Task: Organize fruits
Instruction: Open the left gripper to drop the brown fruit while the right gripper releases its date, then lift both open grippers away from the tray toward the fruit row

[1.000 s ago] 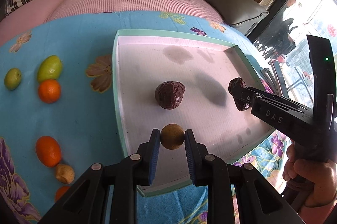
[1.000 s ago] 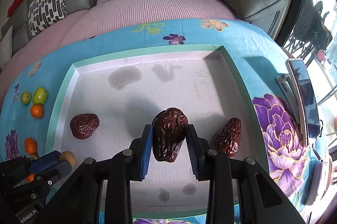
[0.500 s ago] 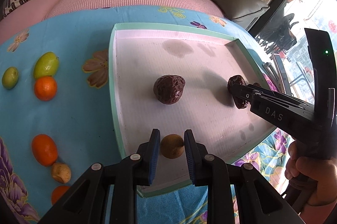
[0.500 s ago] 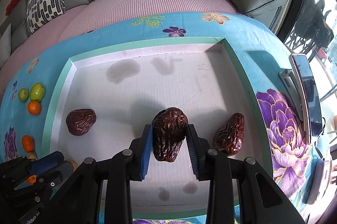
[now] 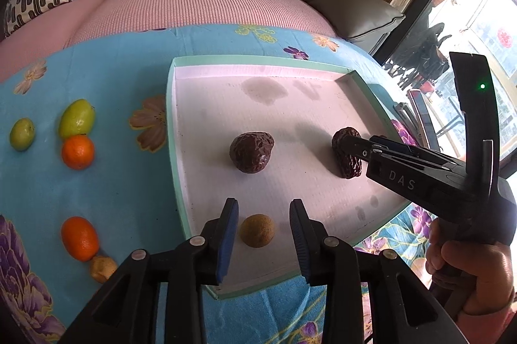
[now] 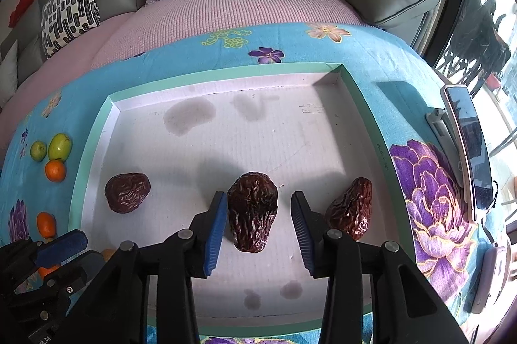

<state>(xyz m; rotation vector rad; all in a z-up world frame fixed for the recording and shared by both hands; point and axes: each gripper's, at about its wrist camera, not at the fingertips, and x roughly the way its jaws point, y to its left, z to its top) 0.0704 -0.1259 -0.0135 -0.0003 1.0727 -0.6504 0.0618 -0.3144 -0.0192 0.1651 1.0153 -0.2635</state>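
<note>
- left gripper (image 5: 263,229) fingers spread wide, small tan fruit (image 5: 257,230) sitting loose between them on the tray (image 5: 206,62)
- right gripper (image 6: 255,221) also wide open around a wrinkly date (image 6: 252,209), not gripping it

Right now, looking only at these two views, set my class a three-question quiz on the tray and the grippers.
1. How many dates lie in the tray?
2. True or false: the left gripper is clamped on the round brown fruit.
3. The right gripper is: A open around the middle date; B shut on it; C over the phone.

Key: 1 three. 2 false, it is open. 3 A.
</note>
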